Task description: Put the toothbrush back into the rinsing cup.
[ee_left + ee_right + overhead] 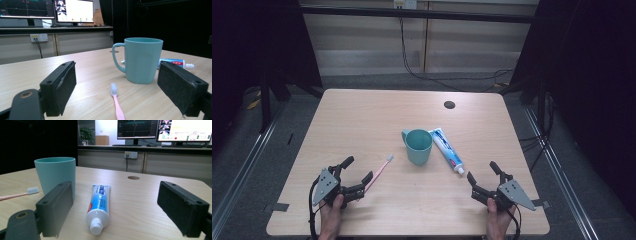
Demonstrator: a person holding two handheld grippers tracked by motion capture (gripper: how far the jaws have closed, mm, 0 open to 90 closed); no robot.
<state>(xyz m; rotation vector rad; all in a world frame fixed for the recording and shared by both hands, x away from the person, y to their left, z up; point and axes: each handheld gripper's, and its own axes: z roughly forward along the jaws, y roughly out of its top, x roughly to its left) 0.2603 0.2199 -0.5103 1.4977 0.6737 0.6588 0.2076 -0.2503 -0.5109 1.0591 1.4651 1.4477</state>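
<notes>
- The left tongs (357,176) are standing wide with nothing between the jaws, sitting in the lower left of the high view, with the toothbrush's handle end lying just at the jaw tips.
- The right tongs (482,179) are likewise gaping wide and empty in the lower right, pointing toward the toothpaste tube (447,149).
- Judging from this, the work is only starting: nothing is being held or lifted, and all three things are lying untouched on the counter (362,115).
- The pink toothbrush (381,171), slim with white bristles, is lying flat left of centre, its head aiming toward the cup.
- The teal cup (418,146) is standing upright and looking empty at the centre; the capped white and blue tube is lying just right of it.
</notes>
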